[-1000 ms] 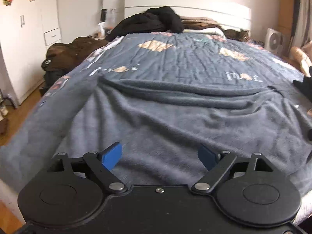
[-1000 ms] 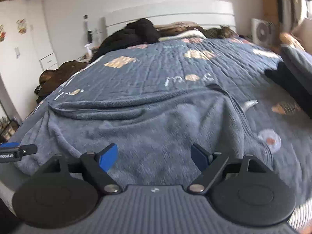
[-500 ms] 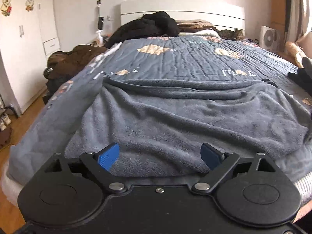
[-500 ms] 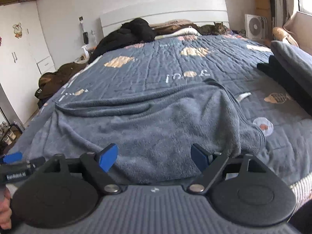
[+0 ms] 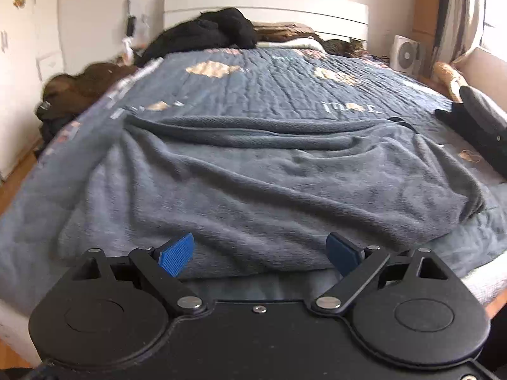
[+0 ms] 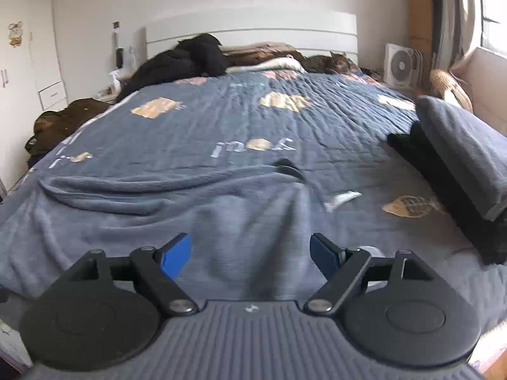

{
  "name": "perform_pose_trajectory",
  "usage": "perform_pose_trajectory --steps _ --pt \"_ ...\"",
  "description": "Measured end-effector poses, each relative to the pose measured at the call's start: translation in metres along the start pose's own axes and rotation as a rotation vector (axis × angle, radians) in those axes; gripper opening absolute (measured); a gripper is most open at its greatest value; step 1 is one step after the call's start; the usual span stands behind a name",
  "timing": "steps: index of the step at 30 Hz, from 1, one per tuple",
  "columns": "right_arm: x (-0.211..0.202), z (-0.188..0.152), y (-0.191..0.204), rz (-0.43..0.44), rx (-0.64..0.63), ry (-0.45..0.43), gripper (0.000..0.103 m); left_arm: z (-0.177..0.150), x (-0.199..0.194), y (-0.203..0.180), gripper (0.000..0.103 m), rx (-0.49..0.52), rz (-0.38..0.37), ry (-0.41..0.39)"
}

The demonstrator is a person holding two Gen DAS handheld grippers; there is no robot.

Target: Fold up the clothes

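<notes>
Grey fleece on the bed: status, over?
Left claw open, empty. Right claw open, empty. Grey fleece spread flat, rumpled, on the bed. Nothing on it; folded stack off to the right.

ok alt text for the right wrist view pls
The open right gripper hovers, empty, over a grey fleece garment spread at the foot of a bed with a blue patterned quilt. A folded grey stack lies on the bed's right edge, dark clothes and a cat by the white headboard.

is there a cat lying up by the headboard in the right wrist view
Yes, a tabby cat lies at the head of the bed, just in front of the white headboard.
</notes>
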State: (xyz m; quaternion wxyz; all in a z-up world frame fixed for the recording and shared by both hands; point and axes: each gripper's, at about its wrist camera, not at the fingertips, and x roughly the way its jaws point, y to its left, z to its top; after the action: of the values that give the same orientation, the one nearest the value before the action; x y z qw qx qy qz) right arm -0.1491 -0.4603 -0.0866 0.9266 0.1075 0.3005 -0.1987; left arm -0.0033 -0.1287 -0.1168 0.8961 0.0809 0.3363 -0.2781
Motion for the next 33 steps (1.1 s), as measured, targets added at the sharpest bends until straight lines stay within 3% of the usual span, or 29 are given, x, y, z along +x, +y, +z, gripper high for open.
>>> perform_pose_trajectory --steps 10,16,20,25,29,33 --pt "0.008 -0.021 -0.054 0.144 -0.038 0.069 0.081 0.008 0.022 -0.049 0.090 0.086 -0.117 0.008" --pt "0.019 -0.034 -0.076 0.170 0.004 0.095 0.076 0.009 0.028 -0.077 0.090 0.151 -0.149 -0.009" --pt "0.022 -0.042 -0.082 0.181 0.010 0.076 0.065 0.010 0.035 -0.092 0.090 0.168 -0.160 -0.003" --pt "0.025 -0.049 -0.082 0.144 -0.002 0.075 0.064 0.019 0.037 -0.116 0.090 0.166 -0.248 -0.061" --pt "0.020 -0.046 -0.091 0.150 0.054 0.052 0.065 0.024 0.053 -0.158 0.081 0.213 -0.310 -0.070" --pt "0.016 -0.047 -0.100 0.137 0.091 0.034 0.065 0.022 0.071 -0.199 0.067 0.286 -0.361 -0.064"
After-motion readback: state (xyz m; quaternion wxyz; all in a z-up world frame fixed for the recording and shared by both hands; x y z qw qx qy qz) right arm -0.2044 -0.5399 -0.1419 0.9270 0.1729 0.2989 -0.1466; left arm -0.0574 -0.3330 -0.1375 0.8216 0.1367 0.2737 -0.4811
